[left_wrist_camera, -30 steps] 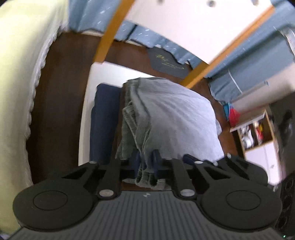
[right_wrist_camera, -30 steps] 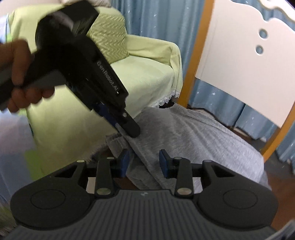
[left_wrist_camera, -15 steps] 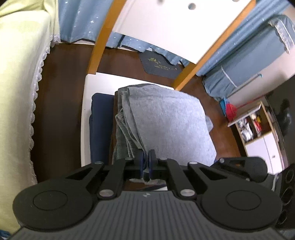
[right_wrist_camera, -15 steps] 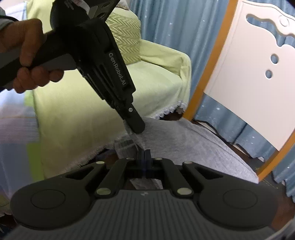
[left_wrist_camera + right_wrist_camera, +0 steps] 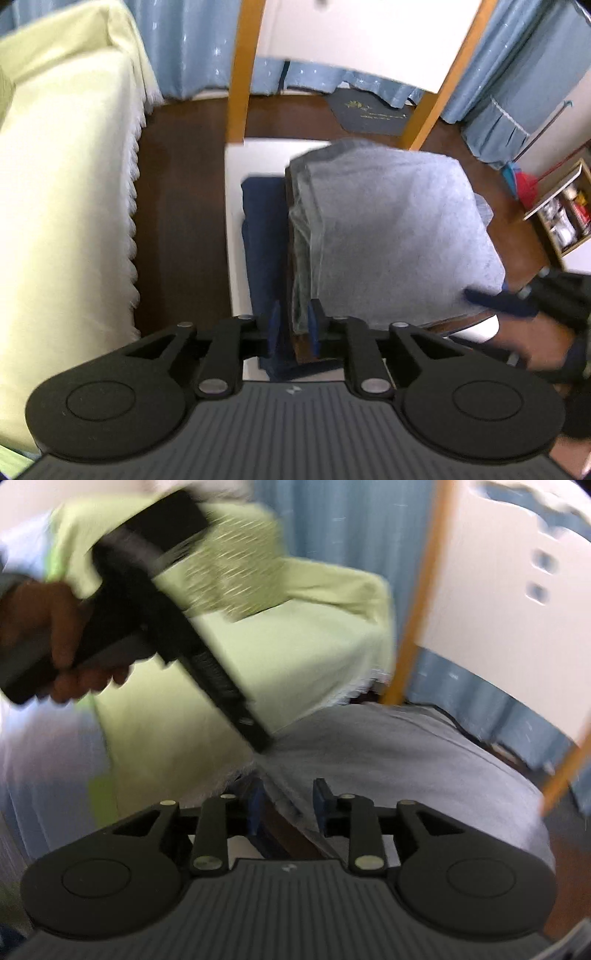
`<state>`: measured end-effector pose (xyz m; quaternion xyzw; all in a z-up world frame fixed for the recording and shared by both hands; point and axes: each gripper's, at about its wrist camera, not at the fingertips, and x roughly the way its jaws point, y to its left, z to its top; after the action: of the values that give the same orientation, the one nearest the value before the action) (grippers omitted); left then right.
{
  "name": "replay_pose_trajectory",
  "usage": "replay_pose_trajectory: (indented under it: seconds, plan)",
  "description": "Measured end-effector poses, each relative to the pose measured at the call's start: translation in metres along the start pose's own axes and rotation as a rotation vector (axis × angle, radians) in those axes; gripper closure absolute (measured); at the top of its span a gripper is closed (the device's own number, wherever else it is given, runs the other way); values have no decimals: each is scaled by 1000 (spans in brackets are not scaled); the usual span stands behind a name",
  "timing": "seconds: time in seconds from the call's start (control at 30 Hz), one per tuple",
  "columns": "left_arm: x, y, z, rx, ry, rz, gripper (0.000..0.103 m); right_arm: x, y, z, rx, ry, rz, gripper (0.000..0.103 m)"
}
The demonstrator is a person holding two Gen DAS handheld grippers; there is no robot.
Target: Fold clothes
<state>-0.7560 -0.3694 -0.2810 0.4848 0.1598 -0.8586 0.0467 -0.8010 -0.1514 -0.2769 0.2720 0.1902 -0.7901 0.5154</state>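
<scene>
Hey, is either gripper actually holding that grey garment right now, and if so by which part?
Neither. Both the left gripper and the right gripper have just been opening; the folded grey garment has its near edge between their fingers, unpinched.

Your left gripper (image 5: 294,325), jaws just opening, straddles the folded grey garment's (image 5: 391,236) near edge; a navy garment (image 5: 264,240) lies left of it.

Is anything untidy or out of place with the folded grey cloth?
Slightly: the grey cloth lies folded, but its left layers are stepped and uneven, and it overhangs the dark blue garment beneath. Nothing looks damaged.
</scene>
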Motion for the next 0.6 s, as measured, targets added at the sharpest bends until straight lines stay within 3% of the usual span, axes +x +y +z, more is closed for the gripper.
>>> replay_pose_trajectory:
  seconds: [0.1, 0.2, 0.3, 0.37, 0.5, 0.57, 0.6]
  plan:
    - [4, -25, 9, 19, -43, -104, 70, -12, -31, -7, 101, 25, -131, 79]
    - [38, -38, 3, 45, 6, -70, 69, -3, -66, -33, 200, 127, -169, 80]
    - [45, -35, -1, 18, 10, -45, 70, -3, -76, -55, 212, 196, -221, 82]
    - [31, -34, 3, -6, -28, -52, 70, -19, -82, -61, 253, 189, -230, 82]
    - [18, -37, 13, -8, -97, -76, 68, -43, -83, -55, 258, 82, -207, 82]
    - [36, -35, 17, -10, -51, -42, 68, -33, -79, -49, 281, 56, -161, 84]
    - [49, -32, 17, -24, -7, -5, 74, -17, -82, -54, 317, 107, -144, 84]
